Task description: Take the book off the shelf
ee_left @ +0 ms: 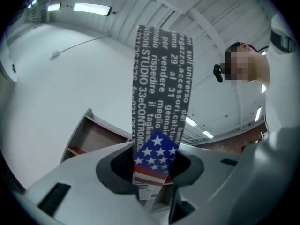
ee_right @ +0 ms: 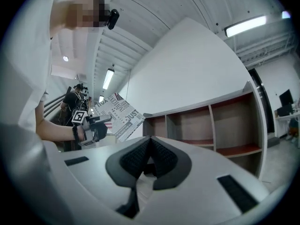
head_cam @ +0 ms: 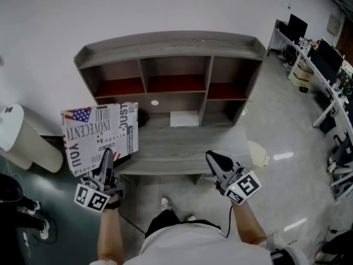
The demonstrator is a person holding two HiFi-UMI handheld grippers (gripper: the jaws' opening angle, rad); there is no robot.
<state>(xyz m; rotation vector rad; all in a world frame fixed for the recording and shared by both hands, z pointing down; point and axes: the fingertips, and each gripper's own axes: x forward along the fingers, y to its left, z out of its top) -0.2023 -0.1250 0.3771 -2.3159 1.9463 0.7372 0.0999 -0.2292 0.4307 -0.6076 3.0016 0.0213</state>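
The book, its cover printed like newspaper with a stars-and-stripes corner, is clear of the grey wooden shelf and held up to the left of it. My left gripper is shut on the book's lower edge. The left gripper view shows the book's dark spine rising from between the jaws. My right gripper hangs in front of the desk, shut with nothing in it. In the right gripper view its pads meet, with the book far off to the left.
The shelf's compartments with red floors look empty. A white sheet lies in the lower middle bay above the desk top. A white bin stands at the left. Desks with monitors line the right.
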